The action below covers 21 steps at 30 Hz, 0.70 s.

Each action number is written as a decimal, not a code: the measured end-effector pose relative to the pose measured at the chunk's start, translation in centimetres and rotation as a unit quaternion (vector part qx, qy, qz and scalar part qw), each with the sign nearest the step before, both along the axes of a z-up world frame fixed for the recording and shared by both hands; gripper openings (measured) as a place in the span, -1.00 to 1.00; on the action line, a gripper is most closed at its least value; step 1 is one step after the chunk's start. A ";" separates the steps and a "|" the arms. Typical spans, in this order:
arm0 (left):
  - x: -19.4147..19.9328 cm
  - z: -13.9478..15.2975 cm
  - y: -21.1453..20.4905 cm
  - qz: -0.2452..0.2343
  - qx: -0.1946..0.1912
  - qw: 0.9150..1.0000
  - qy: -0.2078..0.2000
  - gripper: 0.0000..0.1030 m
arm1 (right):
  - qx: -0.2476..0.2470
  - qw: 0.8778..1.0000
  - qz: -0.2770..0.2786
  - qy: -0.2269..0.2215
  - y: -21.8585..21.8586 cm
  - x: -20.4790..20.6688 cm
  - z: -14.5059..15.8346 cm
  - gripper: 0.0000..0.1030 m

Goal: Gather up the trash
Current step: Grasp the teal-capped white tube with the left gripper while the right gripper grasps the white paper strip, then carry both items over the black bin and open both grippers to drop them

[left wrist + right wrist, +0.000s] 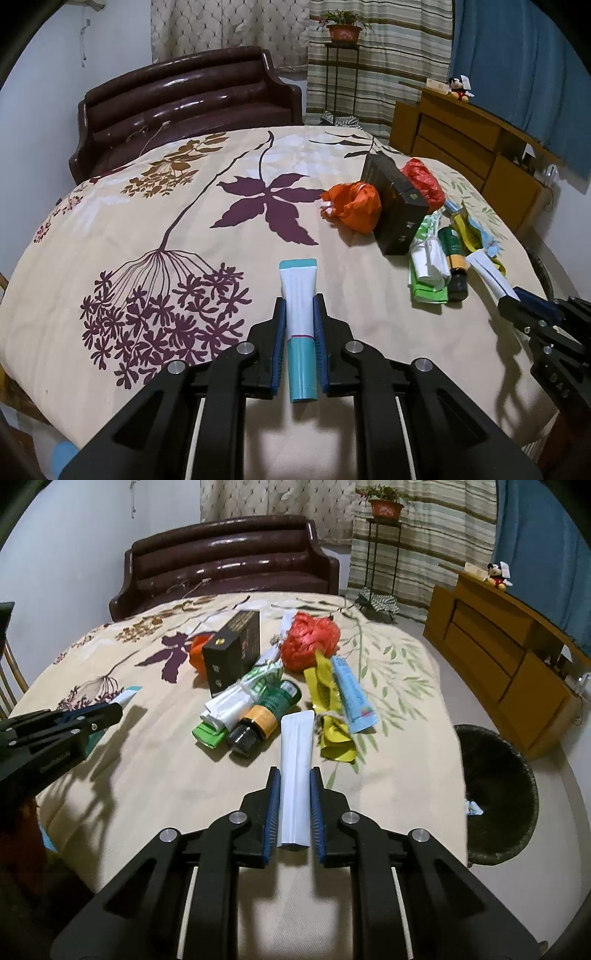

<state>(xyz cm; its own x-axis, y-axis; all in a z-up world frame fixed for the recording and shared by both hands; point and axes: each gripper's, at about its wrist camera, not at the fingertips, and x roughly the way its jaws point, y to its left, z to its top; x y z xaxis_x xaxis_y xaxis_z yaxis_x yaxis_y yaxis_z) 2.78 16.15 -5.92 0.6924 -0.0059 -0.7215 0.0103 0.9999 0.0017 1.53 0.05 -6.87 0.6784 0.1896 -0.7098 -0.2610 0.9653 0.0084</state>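
Two tubes are up off the bed: left gripper has its jaws clamped on a teal-and-white tube, right gripper grips a white tube. Remaining trash pile sits mid-bed, bin beside it.

Bedspread: matt woven cloth with a printed floral pattern. Headboard: dark brown, padded, high gloss like leather or vinyl. Teal-and-white tube: smooth plastic, slight sheen. White tube: smooth, satin plastic. Orange bag and red bag: thin crinkled plastic film. Black box: matt cardboard. Dresser: wood, smooth. Left gripper and right gripper: matt black plastic, blue ribbed pads, bright metal bolts.
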 end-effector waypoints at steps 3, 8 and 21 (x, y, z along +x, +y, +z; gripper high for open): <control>-0.1 0.4 -0.5 -0.004 0.000 1.000 -0.006 -0.70 | 0.001 1.000 -0.005 -0.015 -0.5 -0.4 0.8 -0.69; 0.0 0.9 -1.6 -0.009 -0.001 1.000 -0.017 -0.70 | 0.000 0.999 -0.022 -0.034 -1.7 -0.6 1.8 -0.69; 0.8 2.9 -6.7 -0.059 -0.009 0.997 -0.047 -0.70 | 0.006 0.994 -0.083 -0.068 -6.4 -0.3 3.9 -0.69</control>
<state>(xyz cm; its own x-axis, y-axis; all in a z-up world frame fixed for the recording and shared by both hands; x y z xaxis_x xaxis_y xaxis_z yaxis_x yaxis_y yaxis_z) 3.58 9.44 -3.01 0.7504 -0.1036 -0.6528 0.1289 0.9916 -0.0091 1.22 -6.40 -3.01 0.7903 0.0743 -0.6081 -0.0975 0.9952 -0.0050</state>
